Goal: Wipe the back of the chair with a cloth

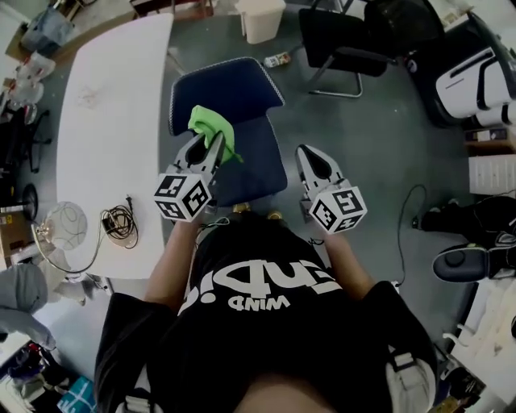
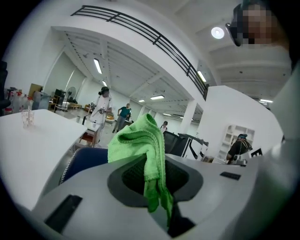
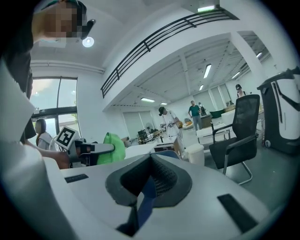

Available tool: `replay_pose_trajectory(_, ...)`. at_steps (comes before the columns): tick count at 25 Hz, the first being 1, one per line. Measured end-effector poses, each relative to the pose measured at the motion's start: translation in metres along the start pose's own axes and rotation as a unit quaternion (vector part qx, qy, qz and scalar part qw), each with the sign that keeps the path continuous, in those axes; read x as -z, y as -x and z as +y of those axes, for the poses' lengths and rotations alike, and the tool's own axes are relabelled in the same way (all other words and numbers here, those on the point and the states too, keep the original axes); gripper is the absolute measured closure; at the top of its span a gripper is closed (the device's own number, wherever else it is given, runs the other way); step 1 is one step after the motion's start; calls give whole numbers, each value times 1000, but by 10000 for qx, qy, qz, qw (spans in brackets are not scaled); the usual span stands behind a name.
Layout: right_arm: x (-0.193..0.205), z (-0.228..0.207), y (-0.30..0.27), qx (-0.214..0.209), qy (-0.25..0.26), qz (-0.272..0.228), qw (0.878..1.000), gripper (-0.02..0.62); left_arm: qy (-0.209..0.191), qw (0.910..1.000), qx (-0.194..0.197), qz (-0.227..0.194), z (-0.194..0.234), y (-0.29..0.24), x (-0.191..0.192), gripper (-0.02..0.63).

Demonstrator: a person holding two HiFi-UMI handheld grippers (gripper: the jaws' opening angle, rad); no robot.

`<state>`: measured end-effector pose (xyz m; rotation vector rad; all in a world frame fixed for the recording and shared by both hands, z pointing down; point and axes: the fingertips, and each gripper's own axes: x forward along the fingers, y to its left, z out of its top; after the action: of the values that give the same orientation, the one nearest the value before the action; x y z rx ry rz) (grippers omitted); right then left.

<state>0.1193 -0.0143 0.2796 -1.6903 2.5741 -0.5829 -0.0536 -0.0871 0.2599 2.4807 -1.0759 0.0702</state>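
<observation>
The left gripper (image 1: 212, 147), fingers clenched on the bright green microfibre cloth (image 1: 211, 126), should press it flat across the back of the navy fabric chair (image 1: 232, 90), with the right gripper (image 1: 310, 158), fingers closed on nothing, held well clear.

The grey floor (image 1: 363, 153) carries a blue chair (image 1: 242, 105), a long white table (image 1: 113, 121), a black chair (image 1: 339, 40) and a white bin (image 1: 263, 18). A coiled cable (image 1: 119, 222) lies on the table.

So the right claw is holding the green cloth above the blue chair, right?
Not quite. It's the left claw that is holding the green cloth above the blue chair. The left gripper view shows the cloth pinched between that claw's jaws. The right claw has nothing in it.
</observation>
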Motion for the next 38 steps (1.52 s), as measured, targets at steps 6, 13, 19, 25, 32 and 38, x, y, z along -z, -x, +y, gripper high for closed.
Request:
replay_pose_trajectory(6,-3,4,32,208,105,-137,9996,598,-392,9990,145,-152,-20,42,-3,538)
replay_pose_trajectory(13,3,-1,53,473,259,-237,9983,598,-464,9981,2,-416,-30,65,10,538)
replay_pose_trajectory(19,17,5,47,498,331,-230,9979,598,-881,9950,-36,-478,-24,68,19,538)
replay_pose_trajectory(25,23,4,44,519,235,-211,9982,598,-997,9939,-148,-437,-20,64,31,538)
replay_pose_trajectory(32,26,4,43,531,205,-188,9982,598,-975,9943,-193,-383,-16,59,39,538)
replay_pose_trajectory(38,25,2,42,568,211,-184,9980,598,-977,9943,-261,-328,-12,62,41,538)
